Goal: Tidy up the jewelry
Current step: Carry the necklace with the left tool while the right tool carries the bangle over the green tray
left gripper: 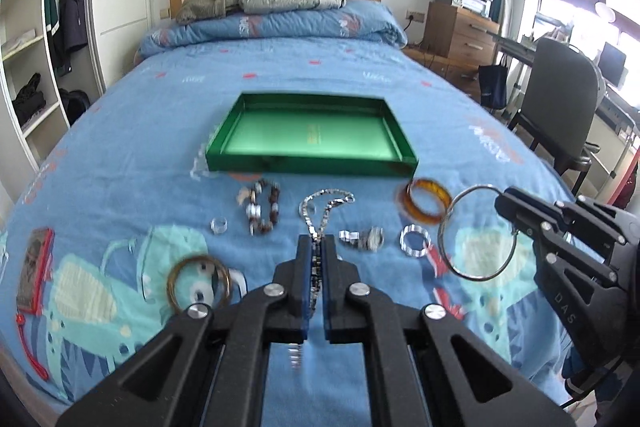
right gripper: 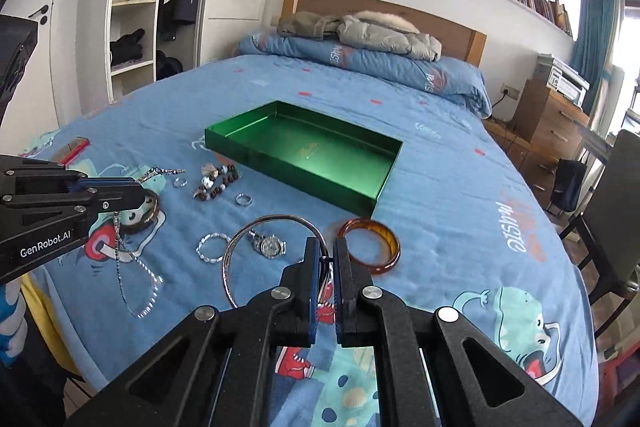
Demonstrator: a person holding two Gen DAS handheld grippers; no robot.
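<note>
My left gripper (left gripper: 318,242) is shut on a silver chain necklace (left gripper: 325,203), which hangs from the jaws above the bed. In the right wrist view the left gripper (right gripper: 138,191) holds the necklace (right gripper: 134,273) dangling in a loop. My right gripper (right gripper: 326,247) is shut on the rim of a thin silver bangle (right gripper: 239,241), lifted off the bedspread. In the left wrist view the right gripper (left gripper: 505,203) holds that bangle (left gripper: 448,227) at the right. The open green tray (left gripper: 308,163) (right gripper: 288,173) lies beyond both.
On the blue bedspread lie an amber bangle (right gripper: 370,245), a watch (right gripper: 270,245), a silver bracelet (right gripper: 212,247), a bead bracelet (left gripper: 262,205), small rings (right gripper: 244,199), and a brown bangle (left gripper: 199,285). A red-framed item (left gripper: 36,267) is at the left, a chair (left gripper: 560,107) at the right.
</note>
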